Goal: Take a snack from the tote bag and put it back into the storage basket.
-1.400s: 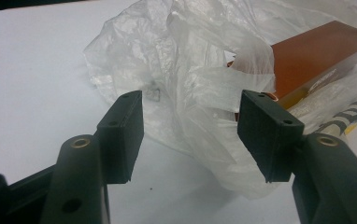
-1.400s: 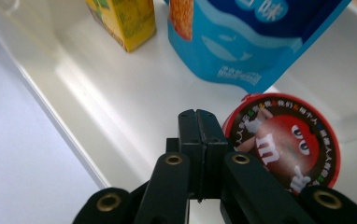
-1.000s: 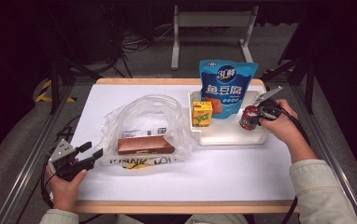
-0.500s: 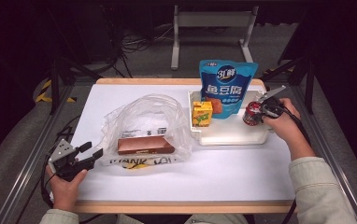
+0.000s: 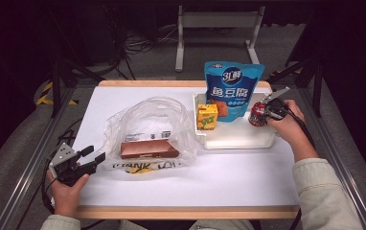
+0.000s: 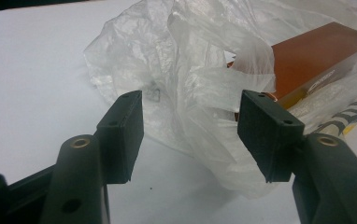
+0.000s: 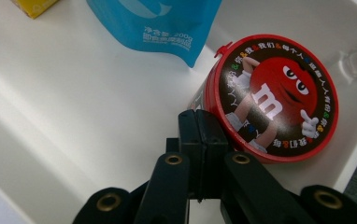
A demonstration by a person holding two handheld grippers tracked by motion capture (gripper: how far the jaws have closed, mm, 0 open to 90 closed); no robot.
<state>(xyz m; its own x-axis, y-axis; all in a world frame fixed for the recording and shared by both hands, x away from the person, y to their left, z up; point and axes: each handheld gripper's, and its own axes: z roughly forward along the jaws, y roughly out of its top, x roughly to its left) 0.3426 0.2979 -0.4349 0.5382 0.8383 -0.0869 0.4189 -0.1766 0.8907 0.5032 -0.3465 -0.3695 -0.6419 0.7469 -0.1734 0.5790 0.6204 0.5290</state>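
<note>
High view. Left tongs (image 5: 95,155): held low at the near left corner of the white desk (image 5: 229,172), jaws spread, nothing between them. Just ahead of their tips lies a clear plastic bag (image 5: 147,120) with a brown box (image 5: 149,149) inside it. Right tongs (image 5: 262,111): at the far right of the desk, over the right end of a white tray (image 5: 238,141), tips against a red candy tub (image 5: 256,115) that stands in the tray. To the left of these tongs, in the same tray, a blue pouch (image 5: 231,88) stands upright, and farther left a yellow carton (image 5: 207,117).

Left gripper view. Left tongs (image 6: 190,121): released, the two black jaws well apart. The crumpled plastic bag (image 6: 186,70) lies just beyond and partly between the jaw tips; whether the pads touch it cannot be told. The brown box (image 6: 317,56) shows through the bag, beyond the right jaw. Bare desk (image 6: 32,84) lies to the left of the left jaw.

Right gripper view. Right tongs (image 7: 199,126): clenched, jaws pressed flat together with nothing between them. The candy tub (image 7: 274,98), red rim and a red cartoon figure on its round lid, sits immediately right of the tips, touching or nearly touching them, on the tray (image 7: 74,102) floor. The lower edge of the blue pouch (image 7: 158,23) is beyond the tips, a yellow carton (image 7: 32,5) corner far off to the upper left.
</note>
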